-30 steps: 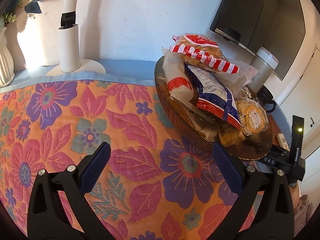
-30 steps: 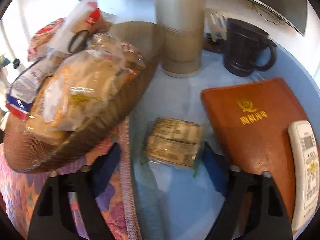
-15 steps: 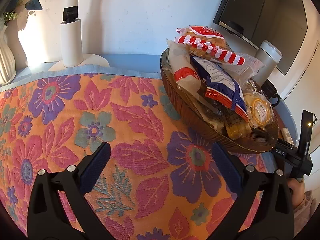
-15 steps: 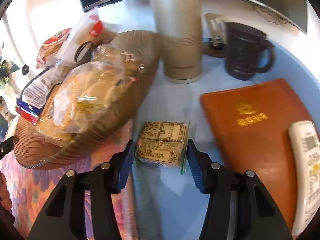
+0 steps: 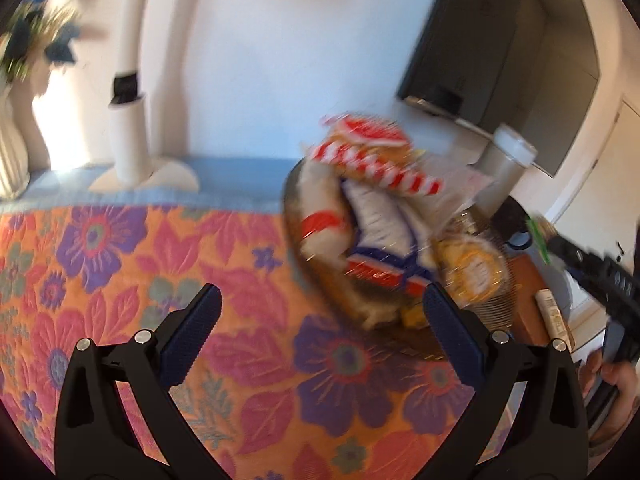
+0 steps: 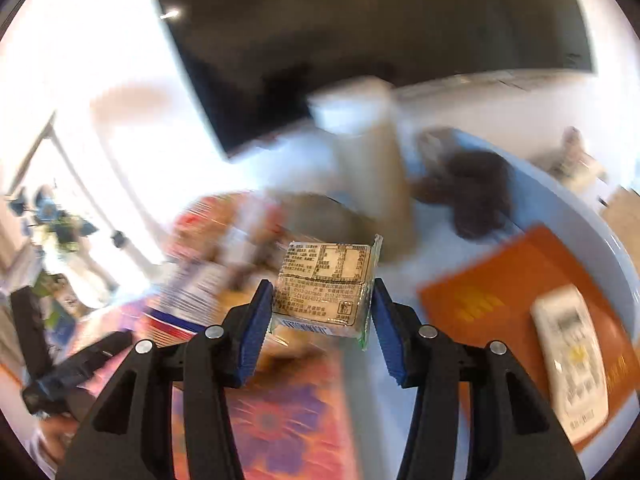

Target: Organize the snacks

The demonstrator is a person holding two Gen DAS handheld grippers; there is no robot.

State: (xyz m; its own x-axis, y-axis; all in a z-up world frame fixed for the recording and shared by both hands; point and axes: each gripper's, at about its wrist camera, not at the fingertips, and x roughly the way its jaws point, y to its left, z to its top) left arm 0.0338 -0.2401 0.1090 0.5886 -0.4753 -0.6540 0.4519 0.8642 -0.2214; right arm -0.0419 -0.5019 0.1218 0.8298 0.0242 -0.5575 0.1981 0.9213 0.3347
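My right gripper (image 6: 322, 308) is shut on a small clear-wrapped snack packet (image 6: 324, 286) with printed label text and holds it in the air above the table. A brown woven basket (image 5: 352, 304) piled with snack bags (image 5: 372, 220) sits at the right of the floral cloth; it shows blurred in the right wrist view (image 6: 224, 240), left of and behind the packet. My left gripper (image 5: 320, 320) is open and empty above the floral cloth, just left of the basket.
A floral tablecloth (image 5: 120, 264) covers the blue table. A tall beige flask (image 6: 368, 160), a dark mug (image 6: 476, 196), an orange folder (image 6: 520, 304) and a white remote (image 6: 572, 356) lie right of the basket. A white lamp base (image 5: 132, 148) and a vase (image 5: 12, 152) stand at the back left.
My right gripper closed on the snack packet and lifted it off the table, toward the basket. My left gripper drew back and tilted up a little, staying open.
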